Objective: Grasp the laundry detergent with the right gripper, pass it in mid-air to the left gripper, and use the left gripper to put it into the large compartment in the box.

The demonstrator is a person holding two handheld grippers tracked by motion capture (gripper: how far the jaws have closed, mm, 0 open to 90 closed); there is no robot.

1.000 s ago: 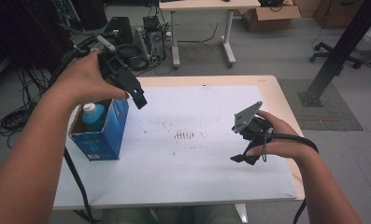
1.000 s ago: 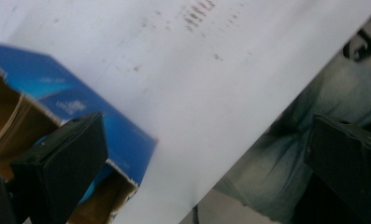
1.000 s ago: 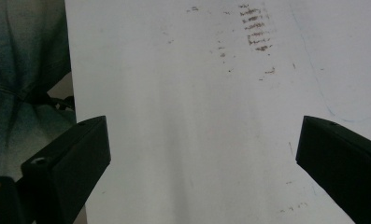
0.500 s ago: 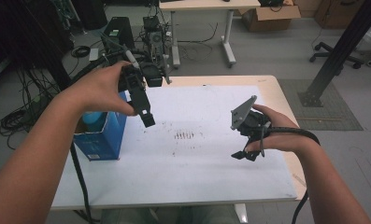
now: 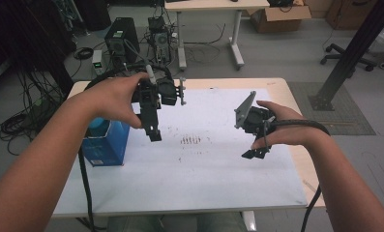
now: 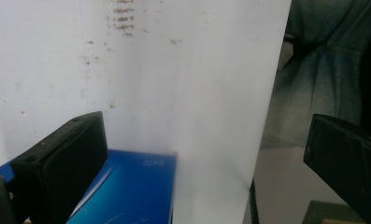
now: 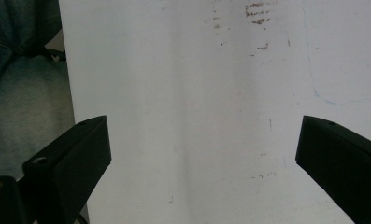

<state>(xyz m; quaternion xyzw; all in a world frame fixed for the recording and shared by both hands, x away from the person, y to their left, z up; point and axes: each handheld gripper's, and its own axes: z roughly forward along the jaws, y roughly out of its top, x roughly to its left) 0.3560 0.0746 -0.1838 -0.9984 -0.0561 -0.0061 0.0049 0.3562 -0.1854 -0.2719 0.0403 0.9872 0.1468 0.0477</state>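
L hand-held gripper [image 5: 153,126] hangs above the bench [image 5: 276,84], jaws spread wide w/ nothing between them. The blue box [image 5: 105,145] sits just below and to its outer side, on the white sheet [image 5: 204,164] near the sheet's left edge; a light-blue rounded thing [image 5: 96,124] pokes out of the box top (prob. a bottle cap, can't tell for sure). In the left gripper view the box's blue top [image 6: 131,191] lies low between the jaws, nearer the left one.

R hand-held gripper [image 5: 255,151] hovers over the sheet well apart from the box, also released and empty; under it just bare sheet and the brown smudges [image 5: 190,140] toward the L side.

Step in hand, as I read it: L going for the box or what's in it. To do it well: bring the L gripper back over the box, centre the target between both jaws before lowering, keep the jaws square to the box walls, close only once the pads straddle it. R could steady the box if it slides.
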